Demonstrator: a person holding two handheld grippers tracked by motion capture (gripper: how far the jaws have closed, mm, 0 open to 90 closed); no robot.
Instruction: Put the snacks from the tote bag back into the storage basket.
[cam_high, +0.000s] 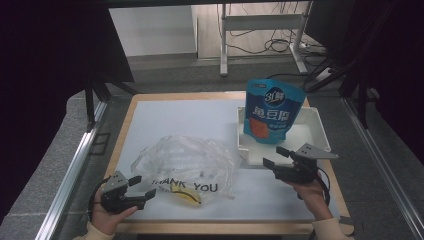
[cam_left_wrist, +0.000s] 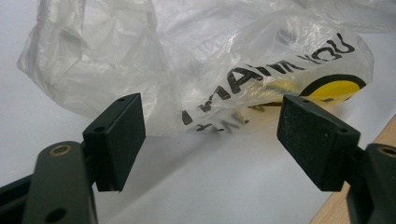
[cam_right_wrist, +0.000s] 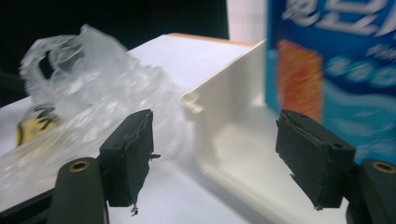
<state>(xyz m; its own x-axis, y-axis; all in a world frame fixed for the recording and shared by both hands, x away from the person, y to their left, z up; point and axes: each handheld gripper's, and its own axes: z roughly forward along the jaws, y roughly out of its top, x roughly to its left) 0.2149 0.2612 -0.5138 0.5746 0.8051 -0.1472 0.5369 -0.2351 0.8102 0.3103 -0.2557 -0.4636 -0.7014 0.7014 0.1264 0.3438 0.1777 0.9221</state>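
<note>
The left gripper (cam_high: 141, 187) is held low at the near left of the table, jaws spread wide with nothing between them, just short of a crumpled clear plastic bag (cam_high: 187, 162) printed "THANK YOU". The right gripper (cam_high: 274, 156) is held at the near edge of a white tray (cam_high: 320, 131), jaws likewise apart and empty. A blue pouch (cam_high: 272, 110) is stood upright in that tray.
</note>
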